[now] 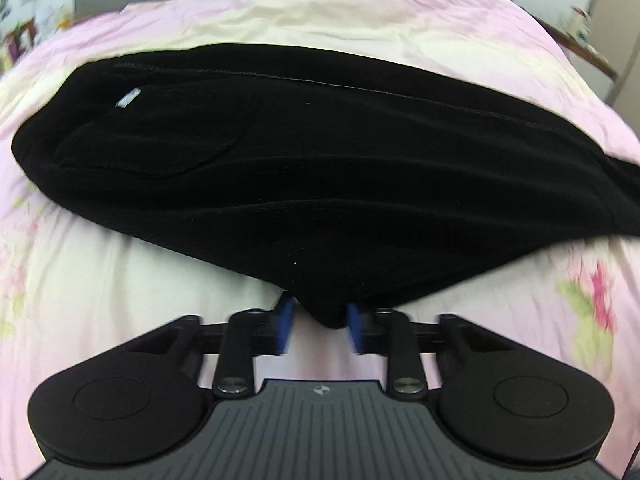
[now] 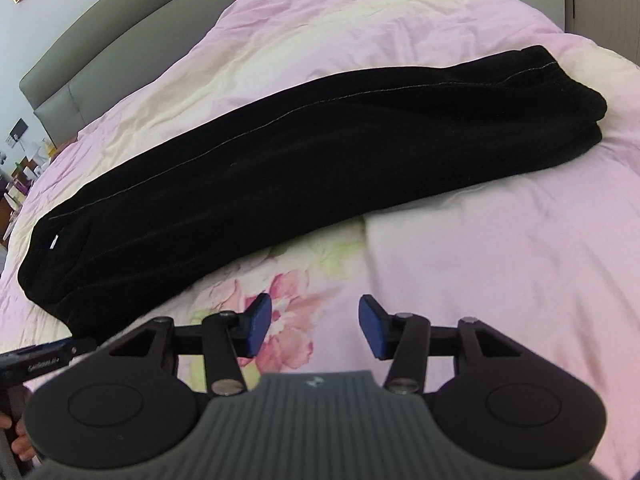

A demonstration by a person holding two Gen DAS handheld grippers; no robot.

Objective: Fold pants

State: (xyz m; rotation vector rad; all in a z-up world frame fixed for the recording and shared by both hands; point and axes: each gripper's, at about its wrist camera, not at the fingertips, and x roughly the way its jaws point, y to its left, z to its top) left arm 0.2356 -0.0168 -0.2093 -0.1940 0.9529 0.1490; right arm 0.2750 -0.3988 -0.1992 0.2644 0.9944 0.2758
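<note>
Black pants (image 1: 304, 168) lie folded lengthwise on the pink floral bed cover (image 1: 100, 288), waistband with a small white tag (image 1: 127, 98) at the left. My left gripper (image 1: 320, 326) has a fold of the pants' near edge between its blue pads (image 1: 283, 326), which stand a little apart around the cloth. In the right wrist view the pants (image 2: 280, 168) stretch from lower left to upper right. My right gripper (image 2: 314, 330) is open and empty, above the cover (image 2: 500, 260) just in front of the pants' near edge.
A grey headboard (image 2: 100, 40) runs along the far side of the bed. Shelves with clutter (image 2: 18, 168) stand at the left. The other hand-held gripper (image 2: 40, 360) shows at the lower left of the right wrist view.
</note>
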